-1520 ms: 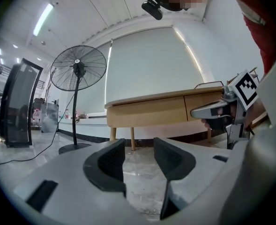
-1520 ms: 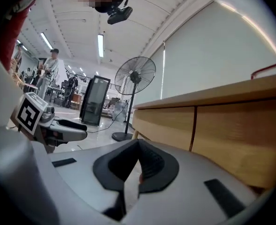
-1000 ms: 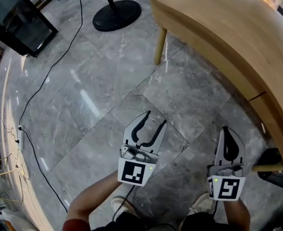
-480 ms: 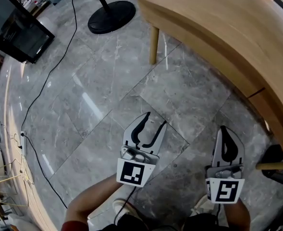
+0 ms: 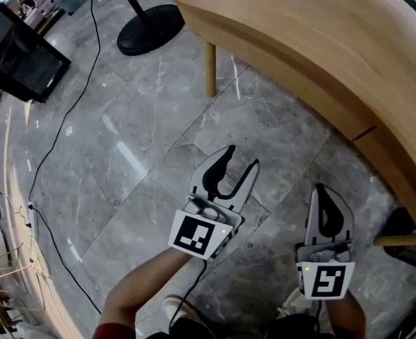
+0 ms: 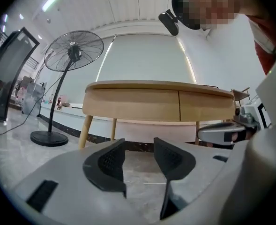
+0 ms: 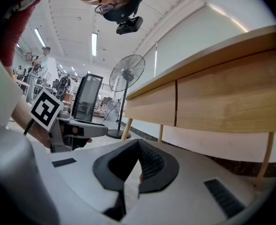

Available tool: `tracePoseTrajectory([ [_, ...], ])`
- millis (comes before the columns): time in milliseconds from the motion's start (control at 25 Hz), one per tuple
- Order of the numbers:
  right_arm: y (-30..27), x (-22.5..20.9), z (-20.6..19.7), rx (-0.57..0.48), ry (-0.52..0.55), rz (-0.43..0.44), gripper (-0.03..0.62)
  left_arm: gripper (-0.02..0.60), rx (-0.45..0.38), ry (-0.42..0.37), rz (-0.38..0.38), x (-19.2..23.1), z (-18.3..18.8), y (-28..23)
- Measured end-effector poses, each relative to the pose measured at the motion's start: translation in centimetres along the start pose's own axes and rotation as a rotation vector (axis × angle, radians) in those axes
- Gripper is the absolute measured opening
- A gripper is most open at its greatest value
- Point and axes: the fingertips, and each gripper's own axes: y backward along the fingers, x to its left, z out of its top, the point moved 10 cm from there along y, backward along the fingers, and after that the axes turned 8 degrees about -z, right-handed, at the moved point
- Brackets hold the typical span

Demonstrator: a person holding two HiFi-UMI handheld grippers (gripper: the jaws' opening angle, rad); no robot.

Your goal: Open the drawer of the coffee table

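Looking down from the head view, we see a pale wooden coffee table (image 5: 313, 41) curving across the far right of a grey stone floor (image 5: 144, 140), with both handheld grippers held level in the near foreground and well apart from the table. The table's side band runs from far left to near right, and a thin dark seam (image 5: 363, 133) cuts across it. We judge the drawer (image 5: 395, 164) to be the section to the near right of that seam, though no handle shows and we cannot be sure which side is the front. That seam lies ahead and to the right of both tools. The right gripper (image 5: 323, 193) is the nearer one, the left gripper (image 5: 243, 156) sits further left over open floor. The left gripper's jaws stand wide apart with only floor showing between them. The right gripper's jaws are pressed together, holding nothing. Neither tool touches the table.
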Motion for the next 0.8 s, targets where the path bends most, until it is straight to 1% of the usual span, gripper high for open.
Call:
tracePoseTrajectory([
  [80,0.0,-0.2,-0.1,0.002,-0.005,0.001,-0.005,0.193,-0.016,0.074,-0.025,0.0,0.0,-1.3],
  [200,0.0,-0.7,-0.5,0.005,-0.022,-0.002,-0.005,0.193,-0.031,0.228,-0.078,0.2,-0.1,-3.2],
  [320,0.0,-1.0,-1.0,0.011,-0.048,-0.006,-0.005,0.193,-0.077,0.344,-0.116,0.4,0.0,-4.8],
  [440,-0.1,-1.3,-1.5,0.020,-0.061,-0.007,-0.005,0.193,-0.143,0.458,-0.175,0.3,0.6,-6.7],
  [560,-0.2,-1.5,-2.0,0.027,-0.067,-0.013,-0.005,0.193,-0.213,0.615,-0.237,0.4,1.0,-8.7],
  [800,-0.5,-1.9,-2.5,0.029,-0.079,-0.013,-0.005,0.193,-0.361,0.892,-0.291,1.1,0.4,-11.5],
])
